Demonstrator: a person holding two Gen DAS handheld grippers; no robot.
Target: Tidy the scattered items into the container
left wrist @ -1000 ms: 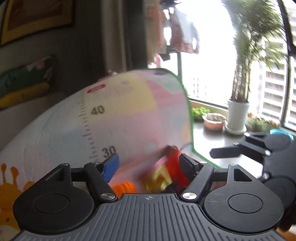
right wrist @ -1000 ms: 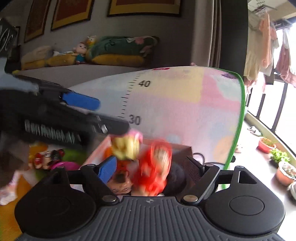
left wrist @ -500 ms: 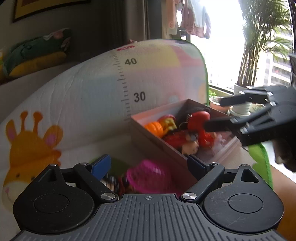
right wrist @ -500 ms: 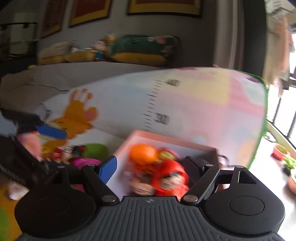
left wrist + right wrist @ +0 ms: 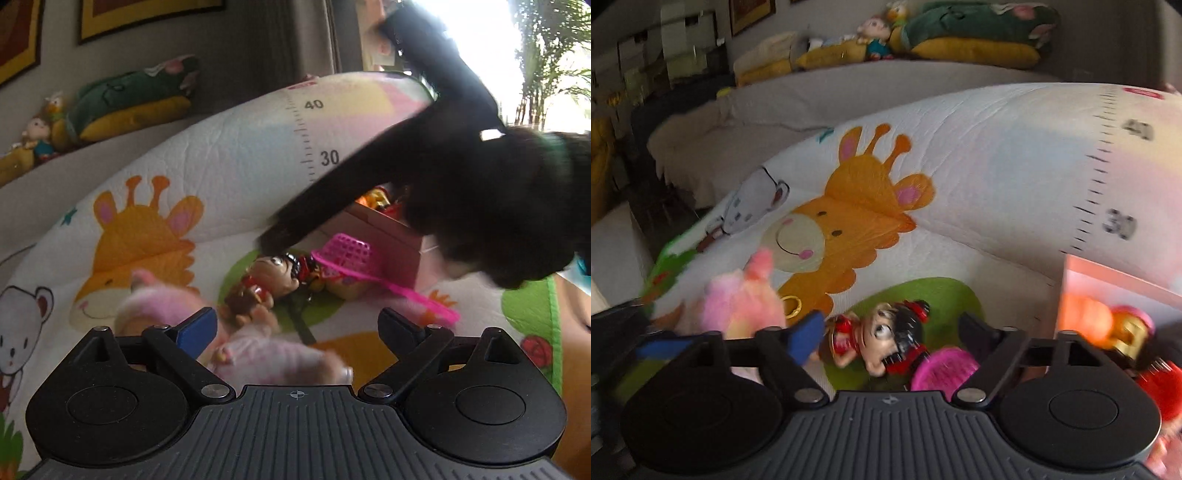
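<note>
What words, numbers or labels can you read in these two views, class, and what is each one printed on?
"40": on the play mat, beside its printed ruler scale.
"30": on the same scale, lower down.
Small red label at the top of the scale: too small to read.
Right wrist view: "30" reads; the number above it is blurred.
Nothing else is legible.

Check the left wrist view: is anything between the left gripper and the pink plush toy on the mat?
Nothing visible blocks it. The pink plush toy lies on the mat right at the open jaws of the left gripper. The right gripper crosses farther out, above the doll, toward the box.
</note>
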